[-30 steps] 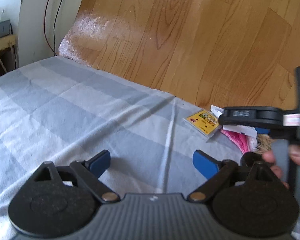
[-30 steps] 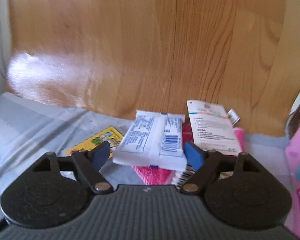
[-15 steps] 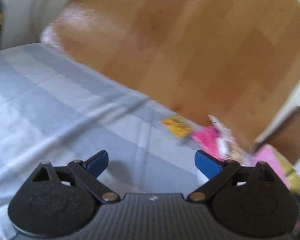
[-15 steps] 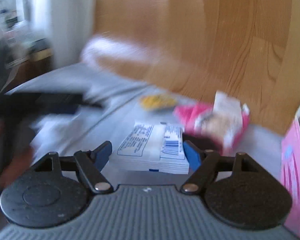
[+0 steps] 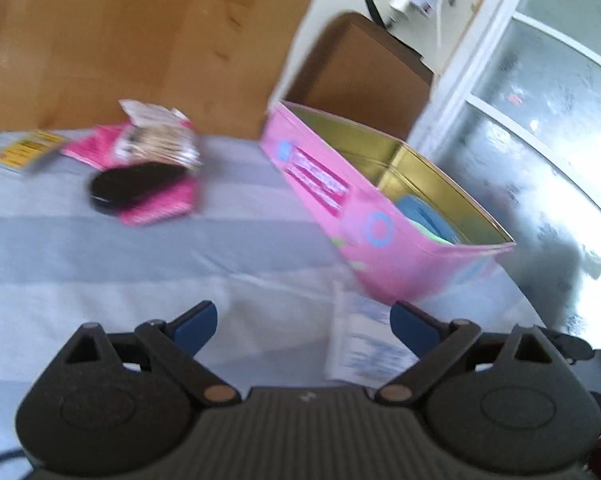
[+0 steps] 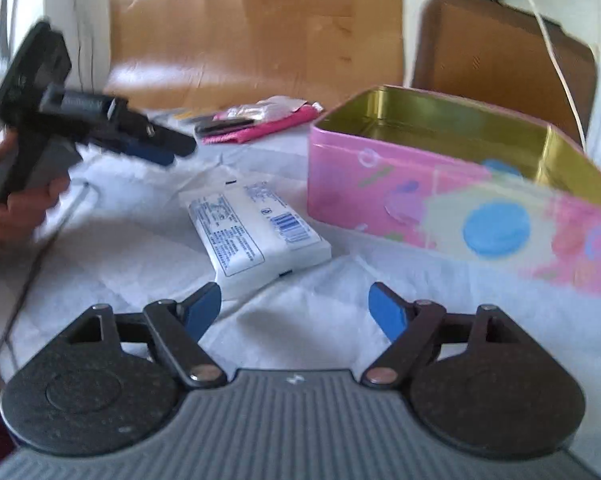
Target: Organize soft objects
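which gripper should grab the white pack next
Right, probably. The right gripper is open with the white pack lying just ahead, beside the tin. The left gripper sees only its corner.

A pink tin with a gold inside is printed with blue circles. A white tissue pack carries blue print and a barcode. A striped grey and pale blue sheet is seen, with a bright pink cloth, a black oval item and a yellow card.

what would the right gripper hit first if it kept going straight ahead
Probably the bedsheet just ahead of the open right gripper. The white tissue pack lies left of that line, the pink tin right; depth is unclear.
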A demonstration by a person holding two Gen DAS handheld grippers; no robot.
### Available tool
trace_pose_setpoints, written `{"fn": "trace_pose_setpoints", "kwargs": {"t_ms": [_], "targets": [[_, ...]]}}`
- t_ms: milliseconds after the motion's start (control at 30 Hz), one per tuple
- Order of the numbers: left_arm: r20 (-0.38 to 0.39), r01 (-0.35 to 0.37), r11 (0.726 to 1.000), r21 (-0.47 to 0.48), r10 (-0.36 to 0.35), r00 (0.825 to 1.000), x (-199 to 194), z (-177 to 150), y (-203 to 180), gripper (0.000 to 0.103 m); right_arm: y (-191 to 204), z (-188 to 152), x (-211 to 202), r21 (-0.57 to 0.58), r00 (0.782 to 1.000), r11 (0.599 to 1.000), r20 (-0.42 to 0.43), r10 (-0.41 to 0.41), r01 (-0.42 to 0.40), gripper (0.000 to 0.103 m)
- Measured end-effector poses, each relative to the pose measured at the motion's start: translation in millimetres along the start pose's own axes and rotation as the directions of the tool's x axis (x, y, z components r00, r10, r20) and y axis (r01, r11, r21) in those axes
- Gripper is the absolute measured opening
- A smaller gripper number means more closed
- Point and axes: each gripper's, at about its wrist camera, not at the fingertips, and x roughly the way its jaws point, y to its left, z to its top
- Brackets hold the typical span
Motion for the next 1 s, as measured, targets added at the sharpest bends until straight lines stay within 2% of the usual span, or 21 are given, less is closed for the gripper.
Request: {"fn": "trace_pose_setpoints", "kwargs": {"t_ms": [67,167,200,233,267,333,367,400,467,500,567,600,667,733,767,867,933,1000], "targets": [[-0.022,0.014,1.000,0.000,-0.014,1.000,10,-2,-14,0.096,4,0,0,0.015,0.999,0.999,0.014,0.034,-0.034,0.082],[-0.068,-0.009,1.000,0.019,0.010,0.998,26,-5,-32,0.087,18,0,9,-0.029,0.997,0.997,0.022,0.072,-0.071,0.081],[-0.075,-0.011,0.999,0.031,0.014,0.997,29,-8,-39,0.082,21,2,17,-0.045,0.996,0.996,0.021,0.081,-0.080,0.074],[-0.077,-0.018,0.999,0.045,0.021,0.997,30,-9,-42,0.073,25,3,22,-0.054,0.996,0.995,0.015,0.084,-0.083,0.067],[-0.082,-0.023,0.998,0.061,0.028,0.996,32,-11,-47,0.072,26,4,23,-0.065,0.997,0.996,0.035,0.067,-0.065,0.059],[-0.095,-0.007,0.996,0.084,0.015,0.995,33,-15,-58,0.070,29,6,24,-0.080,0.997,0.995,0.049,0.061,-0.057,0.018],[-0.097,-0.006,0.997,0.082,0.014,0.995,29,-17,-61,0.069,28,9,25,-0.059,0.994,0.994,0.045,0.098,-0.096,0.012],[-0.114,0.037,0.998,0.058,-0.030,0.993,24,-18,-62,0.063,25,11,21,-0.027,0.988,0.989,0.055,0.147,-0.145,0.007],[-0.112,0.180,0.983,-0.022,-0.181,0.977,12,-14,-64,0.061,24,16,4,-0.013,0.972,0.981,0.130,0.195,-0.195,0.007],[-0.091,0.204,0.979,-0.002,-0.203,0.975,2,-8,-73,0.061,25,20,-5,-0.034,0.967,0.982,0.172,0.186,-0.183,0.007],[-0.040,0.159,0.980,0.119,-0.155,0.987,-11,3,-98,0.062,23,30,-19,-0.049,0.957,0.988,0.249,0.151,-0.143,0.007],[-0.024,0.155,0.974,0.164,-0.154,0.988,-15,10,-110,0.064,19,34,-25,-0.047,0.954,0.991,0.269,0.133,-0.125,0.007],[-0.018,0.190,0.961,0.200,-0.190,0.982,-15,19,-124,0.070,10,35,-31,-0.050,0.956,0.991,0.264,0.129,-0.120,0.011],[-0.018,0.170,0.957,0.236,-0.170,0.985,-11,24,-132,0.081,-2,26,-39,-0.052,0.960,0.987,0.227,0.162,-0.154,0.011],[-0.015,0.153,0.957,0.246,-0.154,0.988,-9,25,-131,0.082,-7,20,-41,-0.051,0.964,0.988,0.218,0.155,-0.147,0.013],[-0.044,0.131,0.974,0.186,-0.124,0.991,3,22,-115,0.083,-24,1,-48,-0.025,0.977,0.993,0.176,0.119,-0.116,0.023],[-0.075,0.118,0.984,0.131,-0.109,0.991,10,16,-102,0.085,-33,-9,-51,0.008,0.984,0.998,0.168,0.061,-0.063,0.049],[-0.105,0.110,0.990,0.091,-0.101,0.989,20,10,-95,0.089,-41,-15,-49,0.030,0.988,1.000,0.157,-0.002,-0.002,0.054]]}}
